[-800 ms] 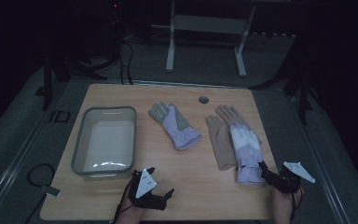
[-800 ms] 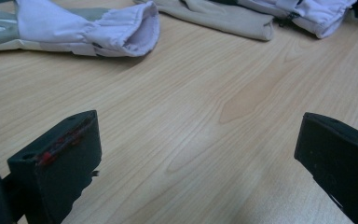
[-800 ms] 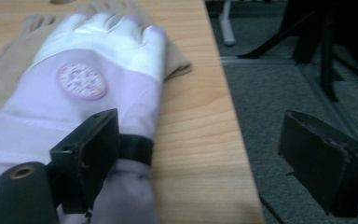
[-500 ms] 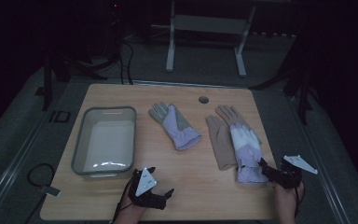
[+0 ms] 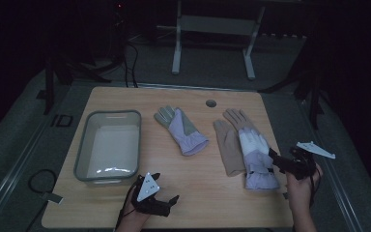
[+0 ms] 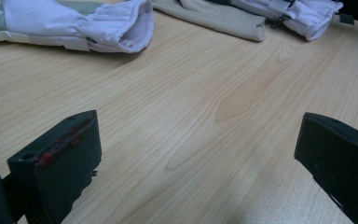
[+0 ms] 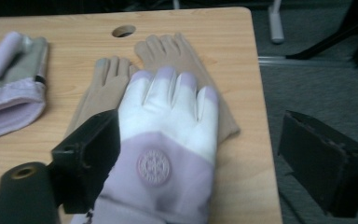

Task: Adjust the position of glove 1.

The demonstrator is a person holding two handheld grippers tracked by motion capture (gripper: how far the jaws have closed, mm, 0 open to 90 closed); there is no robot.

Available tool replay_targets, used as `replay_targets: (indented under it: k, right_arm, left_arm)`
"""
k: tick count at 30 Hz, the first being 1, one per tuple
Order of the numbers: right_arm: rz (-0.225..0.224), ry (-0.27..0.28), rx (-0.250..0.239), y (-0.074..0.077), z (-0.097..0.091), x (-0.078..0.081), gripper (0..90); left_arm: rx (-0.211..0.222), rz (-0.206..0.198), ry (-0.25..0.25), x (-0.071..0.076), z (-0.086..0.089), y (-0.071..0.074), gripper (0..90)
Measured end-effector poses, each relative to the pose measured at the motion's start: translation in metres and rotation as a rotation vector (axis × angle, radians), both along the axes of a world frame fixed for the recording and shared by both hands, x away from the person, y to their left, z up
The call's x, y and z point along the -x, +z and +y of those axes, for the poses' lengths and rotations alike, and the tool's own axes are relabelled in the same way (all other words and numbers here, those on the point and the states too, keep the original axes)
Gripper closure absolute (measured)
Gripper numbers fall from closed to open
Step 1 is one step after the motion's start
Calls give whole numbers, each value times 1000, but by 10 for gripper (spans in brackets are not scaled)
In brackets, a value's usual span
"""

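Both jaws stood wide and empty: your right gripper (image 5: pixel 276 162) straddled the white-and-lilac glove (image 7: pixel 168 154) on the tan gloves (image 7: pixel 186 60), apparently lined up to pick it; your left gripper (image 5: pixel 166 202) waited over bare table (image 6: pixel 205 116).

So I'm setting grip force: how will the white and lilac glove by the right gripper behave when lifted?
The white and lilac glove looks like soft padded fabric lying flat, so it will probably flop and drape. It overlaps the beige gloves, which may drag along. Its gathered cuff likely gives the surest pinch.
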State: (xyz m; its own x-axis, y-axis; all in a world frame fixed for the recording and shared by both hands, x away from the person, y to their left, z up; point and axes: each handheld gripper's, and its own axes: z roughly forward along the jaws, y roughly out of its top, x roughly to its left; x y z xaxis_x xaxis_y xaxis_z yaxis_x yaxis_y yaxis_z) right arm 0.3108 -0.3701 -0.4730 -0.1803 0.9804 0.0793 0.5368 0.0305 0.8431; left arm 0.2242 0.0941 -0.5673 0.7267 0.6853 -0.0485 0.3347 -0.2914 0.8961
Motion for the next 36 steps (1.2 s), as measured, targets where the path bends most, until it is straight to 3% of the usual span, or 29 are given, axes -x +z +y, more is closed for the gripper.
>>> replay_targets:
  k: [1,5,6,11,14,18,36]
  right_arm:
    - [-18,34,6,8,7,-5,105]
    - [-40,65,6,16,15,-8,106]
    - [-52,101,15,28,27,-15,106]
    - [-60,166,18,44,43,-28,130]
    - [-61,214,48,54,60,-41,143]
    - [-48,240,89,58,77,-52,190]
    - [2,427,91,58,145,-93,229]
  left_arm:
    - [-8,-3,-4,0,-1,0,7]
    - [-23,-11,-13,1,-3,0,7]
    - [-23,-5,-14,1,-3,0,7]
    - [-21,-3,-9,1,-3,0,7]
    - [-24,-5,-9,0,-3,0,7]
    - [-20,-3,-5,0,-2,0,7]
    - [-26,-7,-20,1,-3,0,7]
